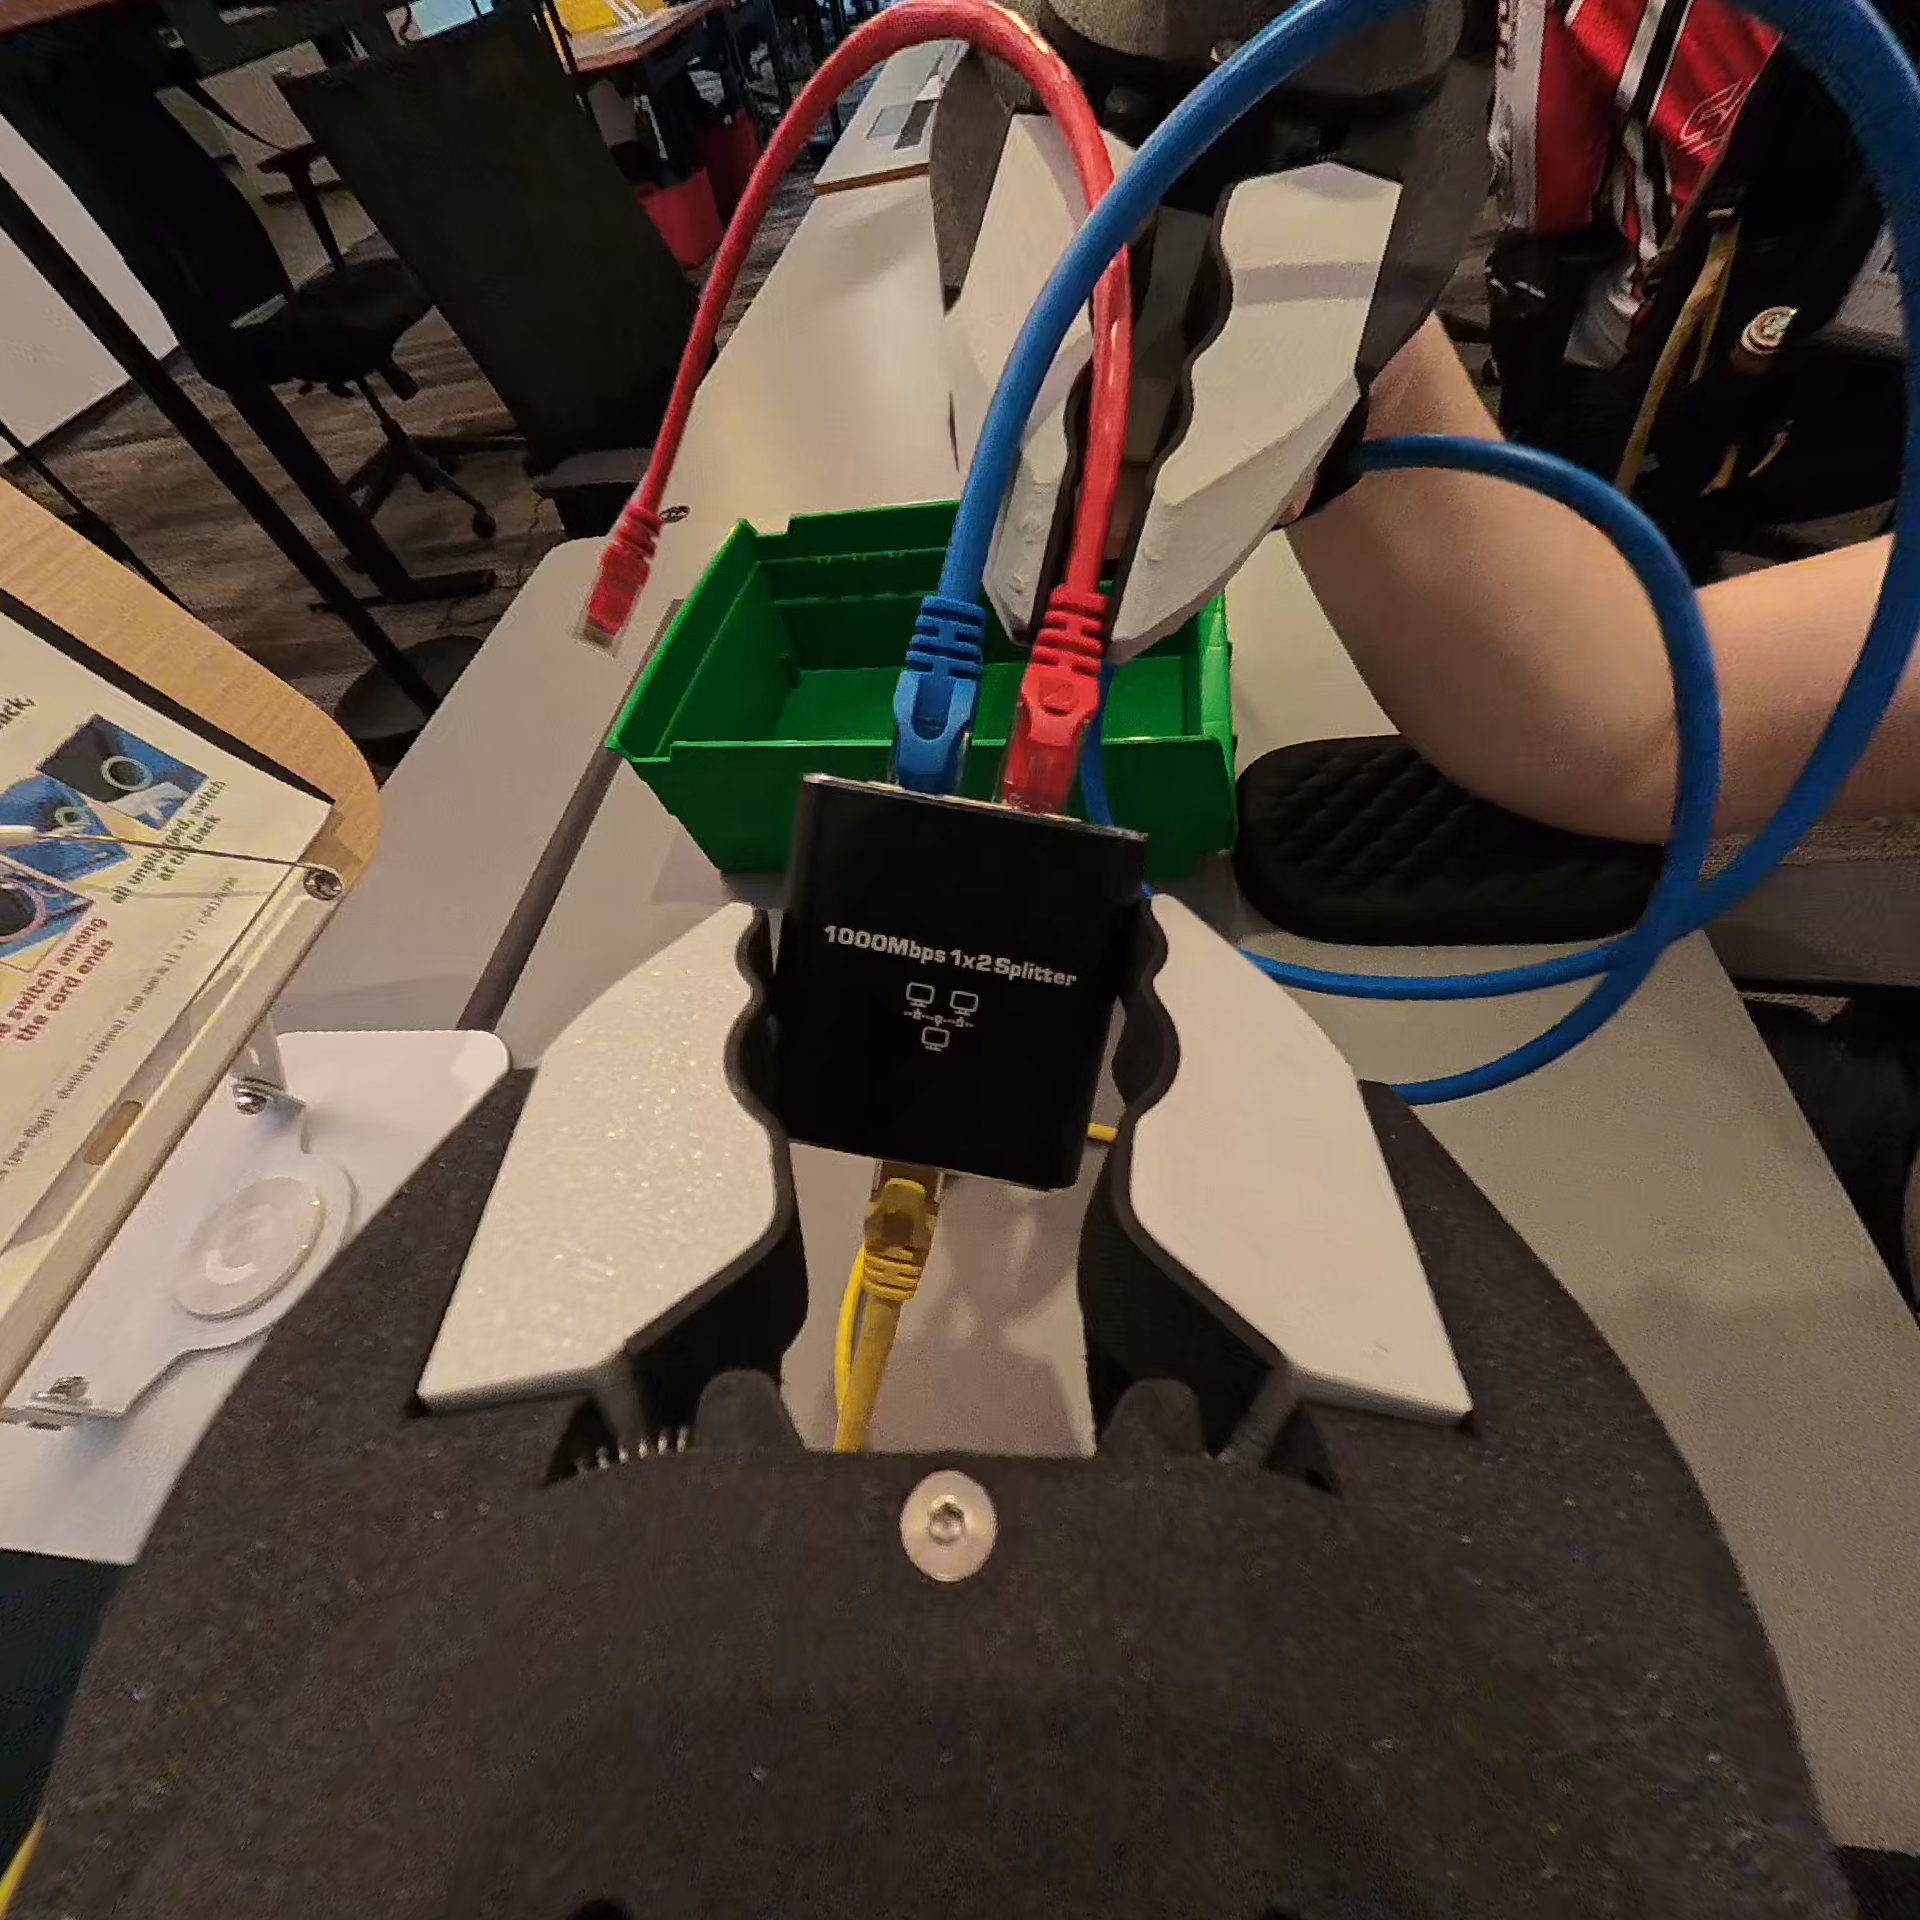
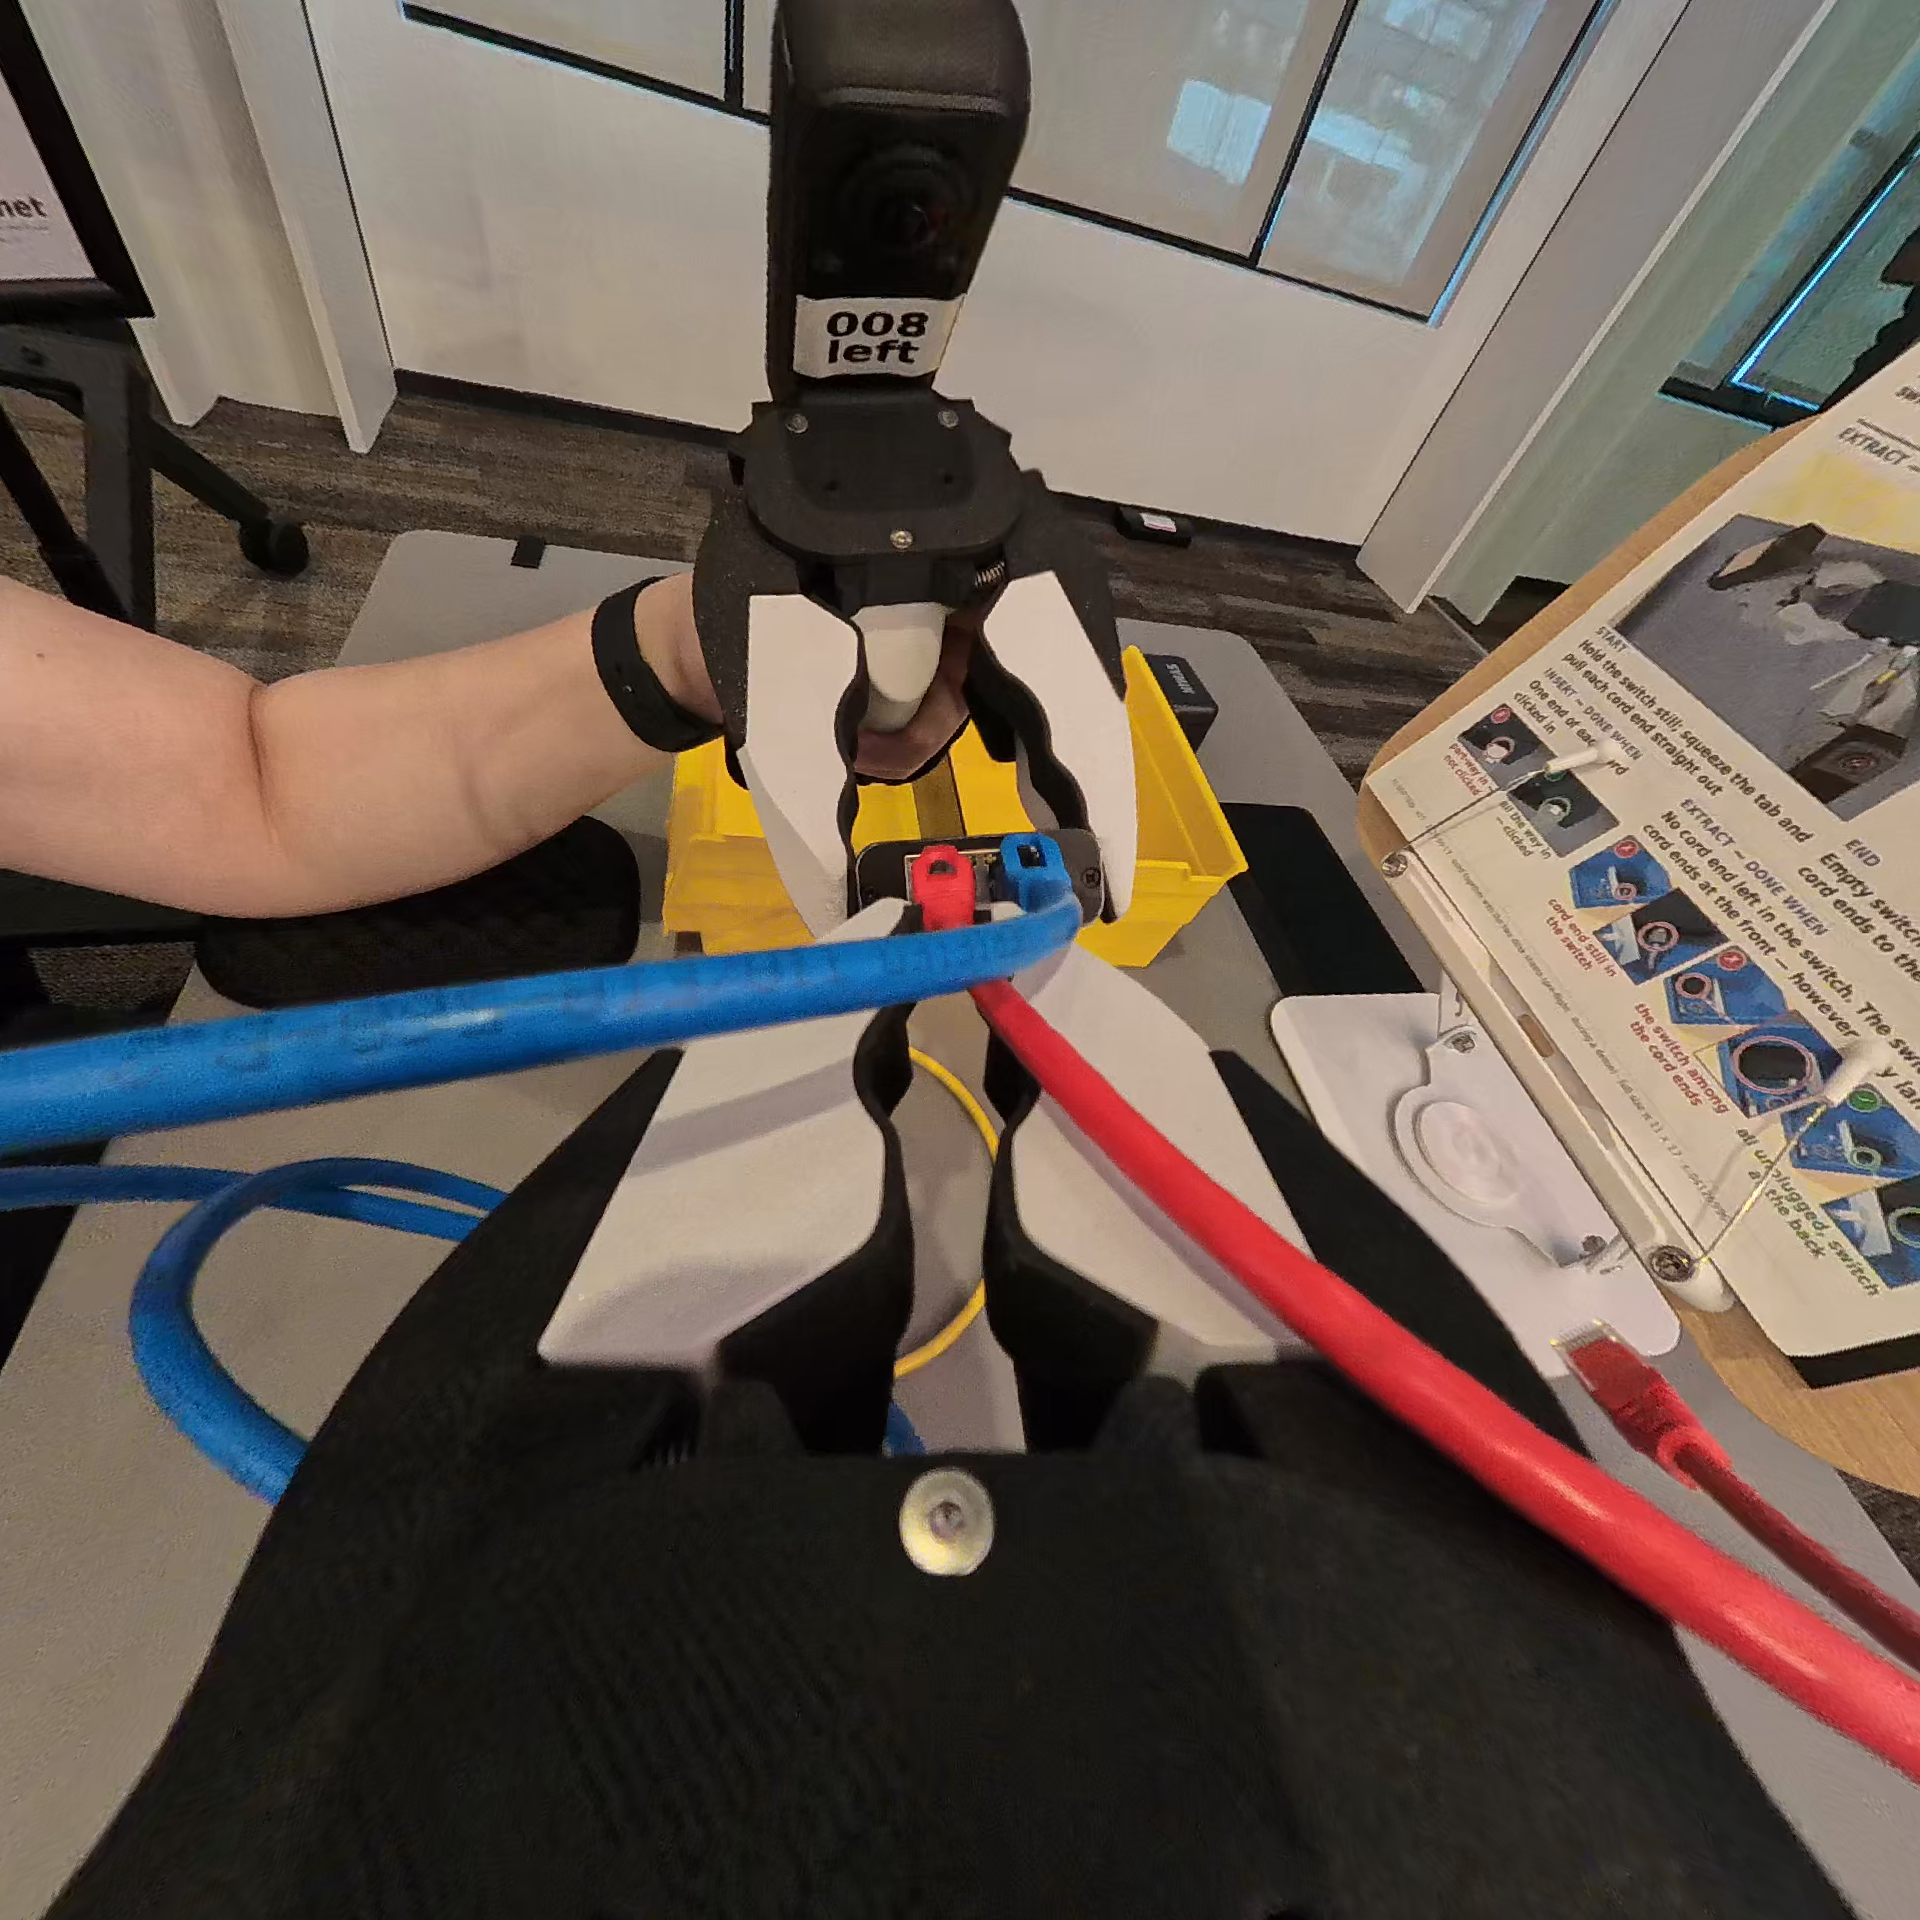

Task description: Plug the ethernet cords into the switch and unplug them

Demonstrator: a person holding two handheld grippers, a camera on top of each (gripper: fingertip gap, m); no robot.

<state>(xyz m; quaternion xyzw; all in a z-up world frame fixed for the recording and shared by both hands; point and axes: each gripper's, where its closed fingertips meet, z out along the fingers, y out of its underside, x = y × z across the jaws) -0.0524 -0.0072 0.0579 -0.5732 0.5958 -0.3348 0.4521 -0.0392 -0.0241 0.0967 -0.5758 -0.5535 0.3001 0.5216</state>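
Observation:
My left gripper (image 1: 951, 925) is shut on the black switch (image 1: 951, 1039) and holds it above the grey table. A blue plug (image 1: 940, 707) and a red plug (image 1: 1055, 696) sit in its two far ports, and a yellow cord (image 1: 883, 1278) is plugged into the near port. My right gripper (image 1: 1070, 582) comes down from above and is shut on the red cord just behind its plug. In the right wrist view my right gripper (image 2: 961, 940) pinches the red cord (image 2: 1351, 1351) in front of the switch (image 2: 883, 868). The red cord's free end (image 2: 1621, 1382) lies loose.
A green bin (image 1: 727, 727) stands behind the switch and a yellow bin (image 2: 1174, 831) on the other side. The blue cord (image 2: 208, 1299) loops over the table. An instruction board (image 2: 1714, 935) on a stand is at the side. A person's forearm (image 1: 1558, 675) rests near a black pad (image 1: 1434, 842). My hands' fingertips stand some 5 centimetres from each other.

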